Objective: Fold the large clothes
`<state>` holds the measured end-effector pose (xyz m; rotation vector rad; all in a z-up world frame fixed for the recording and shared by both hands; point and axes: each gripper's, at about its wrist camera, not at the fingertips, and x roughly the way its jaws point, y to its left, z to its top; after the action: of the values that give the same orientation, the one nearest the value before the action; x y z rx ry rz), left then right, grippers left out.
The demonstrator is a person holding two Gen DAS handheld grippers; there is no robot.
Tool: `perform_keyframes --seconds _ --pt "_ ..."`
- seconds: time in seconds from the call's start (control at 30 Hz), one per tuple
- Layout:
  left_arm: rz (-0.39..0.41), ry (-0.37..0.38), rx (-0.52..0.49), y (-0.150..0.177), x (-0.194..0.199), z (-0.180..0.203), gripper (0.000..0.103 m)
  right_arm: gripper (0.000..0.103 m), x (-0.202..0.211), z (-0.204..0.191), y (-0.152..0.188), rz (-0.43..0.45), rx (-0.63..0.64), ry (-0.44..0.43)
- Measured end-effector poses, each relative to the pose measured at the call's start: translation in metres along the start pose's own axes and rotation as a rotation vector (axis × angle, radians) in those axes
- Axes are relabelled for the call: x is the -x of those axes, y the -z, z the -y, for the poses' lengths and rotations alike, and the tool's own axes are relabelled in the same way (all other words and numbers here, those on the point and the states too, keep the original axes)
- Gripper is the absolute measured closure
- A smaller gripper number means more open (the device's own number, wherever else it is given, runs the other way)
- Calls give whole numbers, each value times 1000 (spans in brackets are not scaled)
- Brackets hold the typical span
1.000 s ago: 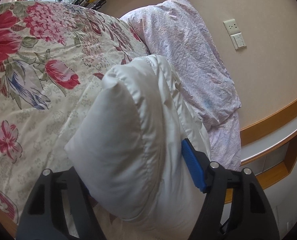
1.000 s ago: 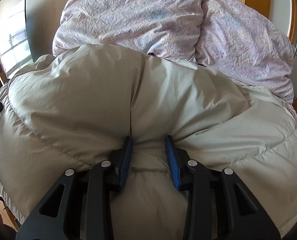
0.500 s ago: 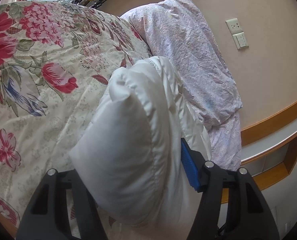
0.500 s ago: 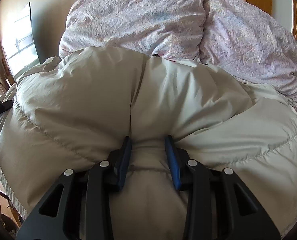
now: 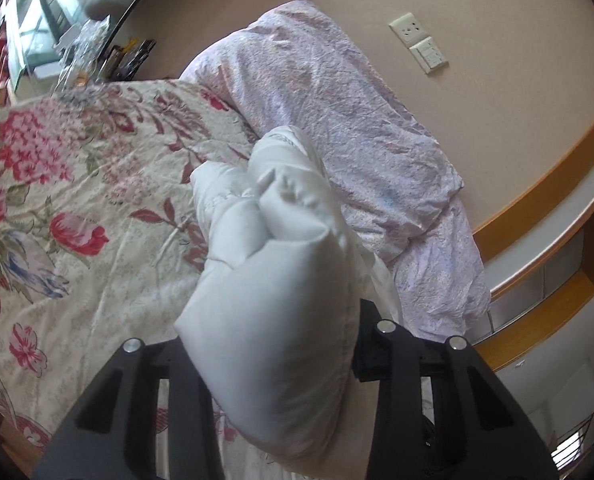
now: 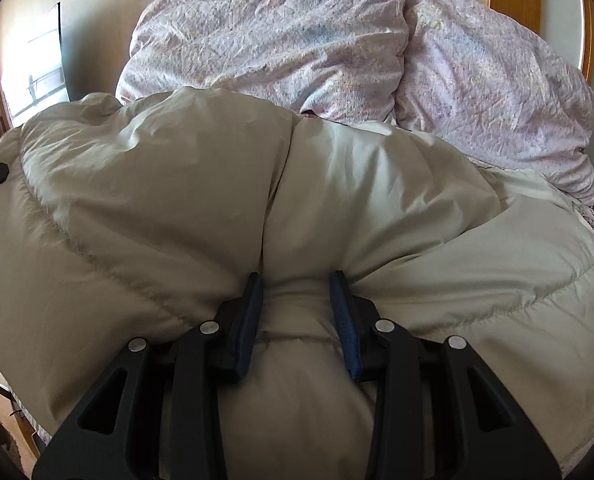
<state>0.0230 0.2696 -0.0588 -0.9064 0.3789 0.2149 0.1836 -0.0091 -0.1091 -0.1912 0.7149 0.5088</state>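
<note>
While my left gripper (image 5: 281, 344) pinches a bunched end of the white puffer coat (image 6: 297, 208) and my right gripper (image 6: 297, 312) clamps a fold at lower center, the coat's bulk stretches across frame toward the pillows (image 6: 281, 40).

Puffy jacket (image 6: 201, 208) bulging ahead, lilac pillows (image 6: 281, 40) behind it against the wall, floral bedspread (image 5: 77, 208) open leftward

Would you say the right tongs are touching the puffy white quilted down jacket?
Touching: the right wrist view shows the right tongs pinching a fold of the puffy white quilted down jacket.
</note>
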Motion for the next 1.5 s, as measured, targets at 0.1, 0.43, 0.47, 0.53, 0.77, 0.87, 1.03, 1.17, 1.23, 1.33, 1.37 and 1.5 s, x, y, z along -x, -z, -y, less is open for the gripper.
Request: perform_keyframes --seconds 0.1,0.43,0.47,0.53,0.77,0.87,1.03,1.17,1.23,1.33,1.37,1.5 --pt "21 2 -108 0 6 29 65 65 -1 0 -1 -4 -1 0" --pt "35 115 -373 14 12 130 65 65 -1 6 0 2 -18 -20" --pt "33 129 -394 17 10 139 64 65 0 8 0 2 -21 -26" --pt "26 151 -424 23 8 154 64 65 0 11 0 2 -28 -39" --pt "-12 229 -506 44 -9 199 60 65 2 29 -2 1 -61 -124" --pt "-18 248 -521 51 -13 213 60 65 11 44 0 7 -99 -178" --pt "-37 267 -544 64 -22 233 60 65 39 63 14 48 -101 -195" --pt "-62 285 -571 79 -30 247 59 65 66 80 32 88 -98 -151" --pt "-77 293 -584 87 -34 254 59 62 78 93 42 114 -107 -108" --pt "-99 304 -596 98 -40 263 58 62 91 116 55 134 -133 -31" --pt "-107 307 -599 102 -43 266 58 62 94 123 60 134 -148 -9" --pt "-146 323 -615 121 -53 278 58 62 100 151 72 125 -205 55"
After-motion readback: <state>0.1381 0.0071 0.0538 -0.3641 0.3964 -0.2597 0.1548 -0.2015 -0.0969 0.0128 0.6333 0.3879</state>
